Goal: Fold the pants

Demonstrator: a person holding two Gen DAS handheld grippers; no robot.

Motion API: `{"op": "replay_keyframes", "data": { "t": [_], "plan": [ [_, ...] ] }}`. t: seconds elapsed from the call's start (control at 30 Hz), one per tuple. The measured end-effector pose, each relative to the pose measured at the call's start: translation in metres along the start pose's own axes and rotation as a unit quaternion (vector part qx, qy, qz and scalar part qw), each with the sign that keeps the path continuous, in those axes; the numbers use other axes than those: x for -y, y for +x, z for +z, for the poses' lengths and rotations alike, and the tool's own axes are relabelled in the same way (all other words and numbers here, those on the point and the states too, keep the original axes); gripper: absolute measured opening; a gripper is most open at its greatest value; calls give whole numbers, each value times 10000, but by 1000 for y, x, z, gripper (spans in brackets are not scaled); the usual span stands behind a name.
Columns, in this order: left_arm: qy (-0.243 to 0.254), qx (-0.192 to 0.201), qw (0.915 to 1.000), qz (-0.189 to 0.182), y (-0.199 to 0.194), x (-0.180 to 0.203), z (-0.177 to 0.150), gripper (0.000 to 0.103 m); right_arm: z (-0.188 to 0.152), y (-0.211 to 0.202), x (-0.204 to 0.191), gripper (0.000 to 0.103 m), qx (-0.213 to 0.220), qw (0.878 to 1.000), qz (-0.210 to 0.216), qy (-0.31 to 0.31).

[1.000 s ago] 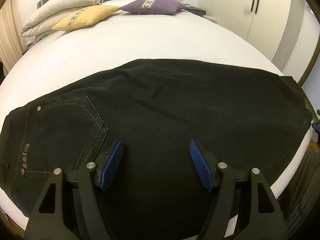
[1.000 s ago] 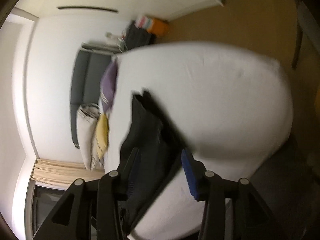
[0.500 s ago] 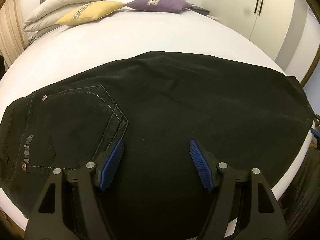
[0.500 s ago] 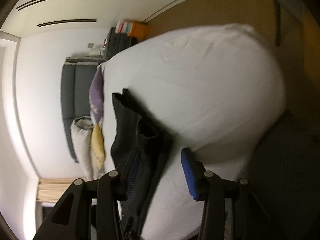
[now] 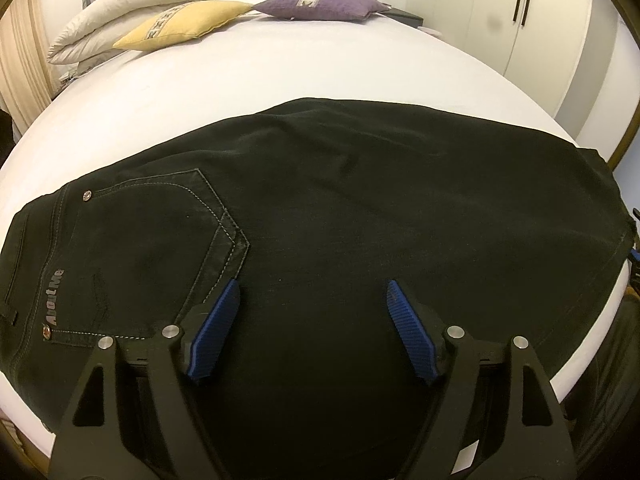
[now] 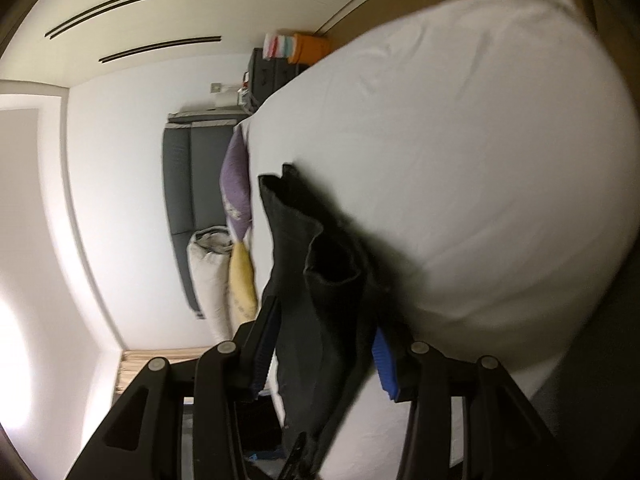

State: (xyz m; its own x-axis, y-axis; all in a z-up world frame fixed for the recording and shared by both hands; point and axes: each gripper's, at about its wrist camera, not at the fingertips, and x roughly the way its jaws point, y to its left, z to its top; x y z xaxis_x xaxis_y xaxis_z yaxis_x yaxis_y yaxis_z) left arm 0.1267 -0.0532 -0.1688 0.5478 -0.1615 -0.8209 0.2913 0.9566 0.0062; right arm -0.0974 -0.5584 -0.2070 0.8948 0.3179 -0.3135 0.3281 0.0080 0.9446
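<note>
- The left gripper (image 5: 313, 292) has its two blue fingers spread wide apart, and nothing sits between them.
- The right gripper (image 6: 324, 336) is turned on its side, fingers apart, with black cloth between them. Whether they squeeze it is unclear.

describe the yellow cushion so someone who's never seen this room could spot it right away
Start at the big white bed and look to its head end, past the black pants. Three soft things lie there in a row: a stack of white pillows, the yellow cushion, then a purple cushion. It is the middle one, the only yellow one, with a patterned band across it.
</note>
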Motion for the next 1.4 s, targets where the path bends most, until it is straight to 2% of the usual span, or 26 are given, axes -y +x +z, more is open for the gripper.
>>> {"op": "replay_keyframes", "data": {
  "t": [0.1, 0.2, 0.27, 0.43, 0.53, 0.63, 0.67, 0.73, 0.77, 0.83, 0.93, 0.97, 1.03, 1.13, 1.17, 1.27, 1.3, 1.4],
  "plan": [
    [4, -4, 10000, -1, 1, 0, 1, 76, 0, 4, 4, 43, 110, 9997, 177, 82],
    [-19, -14, 10000, -8, 1, -1, 1, 77, 1, 8, 6, 28, 238, 9992, 257, 213],
    [-37, -20, 10000, -2, 0, 0, 1, 77, 0, 8, 4, 15, 269, 9994, 143, 140],
    [-136, -39, 9999, -56, -1, -2, 3, 77, -4, 6, -7, 11, 433, 9987, -209, -184],
    [-403, -31, 9988, -283, -5, -8, 6, 77, -8, 5, -24, 10, 565, 9964, -451, -441],
    [-800, 1, 9950, -605, -11, -16, 8, 77, -22, 13, -71, 10, 730, 9824, -945, -1435],
    [-916, 23, 9932, -714, -13, -19, 9, 77, -32, 20, -92, 10, 728, 9720, -1125, -1929],
    [-1140, 39, 9894, -902, -15, -24, 12, 77, -75, 49, -148, 10, 473, 9267, -1459, -3430],
    [-1287, 33, 9861, -1054, -16, -27, 14, 77, -106, 69, -171, 10, 203, 8921, -1611, -4217],
    [-1621, -47, 9758, -1466, -14, -33, 20, 77, -172, 109, -194, 9, -404, 8236, -1705, -5394],
    [-2065, -301, 9506, -2300, -5, -32, 27, 77, -232, 148, -190, 9, -867, 7553, -1888, -6216],
    [-2165, -370, 9402, -2602, -1, -30, 29, 77, -242, 155, -186, 9, -974, 7421, -1936, -6343],
    [-2303, -511, 9278, -2890, 7, -25, 34, 90, -258, 161, -178, 9, -1076, 7159, -2024, -6595],
    [-2509, -735, 9106, -3200, 21, -15, 41, 91, -261, 161, -174, 9, -1061, 7063, -2072, -6685],
    [-2589, -798, 9011, -3386, 26, -10, 44, 91, -264, 159, -173, 9, -1029, 7005, -2088, -6746],
    [-2734, -1022, 8835, -3663, 38, 2, 53, 92, -273, 159, -172, 9, -932, 6754, -2135, -6997],
    [-2743, -1076, 8817, -3685, 40, 5, 56, 93, -278, 159, -172, 9, -884, 6633, -2156, -7111],
    [-2686, -1188, 8805, -3721, 48, 15, 66, 96, -295, 152, -162, 9, -812, 6374, -2181, -7346]
  ]
}}
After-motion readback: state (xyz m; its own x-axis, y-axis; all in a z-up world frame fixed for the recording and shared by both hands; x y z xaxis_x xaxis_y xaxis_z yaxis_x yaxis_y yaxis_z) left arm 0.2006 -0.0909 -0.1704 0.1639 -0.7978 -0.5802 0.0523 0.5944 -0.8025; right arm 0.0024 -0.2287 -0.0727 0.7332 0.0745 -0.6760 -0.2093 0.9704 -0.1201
